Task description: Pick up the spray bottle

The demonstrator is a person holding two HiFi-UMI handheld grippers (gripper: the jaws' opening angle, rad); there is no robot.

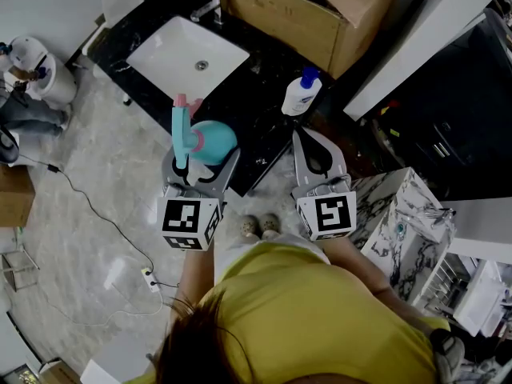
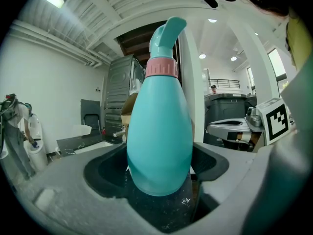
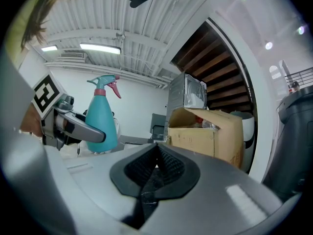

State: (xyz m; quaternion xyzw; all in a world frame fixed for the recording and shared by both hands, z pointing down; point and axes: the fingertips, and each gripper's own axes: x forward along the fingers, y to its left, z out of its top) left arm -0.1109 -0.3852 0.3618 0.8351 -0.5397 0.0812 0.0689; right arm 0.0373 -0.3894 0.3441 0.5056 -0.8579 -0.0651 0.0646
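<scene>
The spray bottle (image 1: pixel 210 140) is teal with a pink collar and trigger. It stands upright over the front edge of the black counter (image 1: pixel 260 110). My left gripper (image 1: pixel 204 158) is shut on its lower body. In the left gripper view the bottle (image 2: pixel 159 131) fills the gap of that gripper (image 2: pixel 159 163), and both pads press its sides. Whether its base rests on the counter is hidden. My right gripper (image 1: pixel 312 140) hovers to the right, shut and empty (image 3: pixel 156 153). From the right gripper view the bottle (image 3: pixel 101 121) shows at left, behind the left gripper's finger (image 3: pixel 80 129).
A white sink (image 1: pixel 188 57) with a tap (image 1: pixel 208 8) is set in the counter behind the bottle. A white pump bottle with a blue cap (image 1: pixel 302 93) stands right of it. An open cardboard box (image 1: pixel 308 14) sits at the back. A marbled cabinet (image 1: pixel 408 214) is at my right.
</scene>
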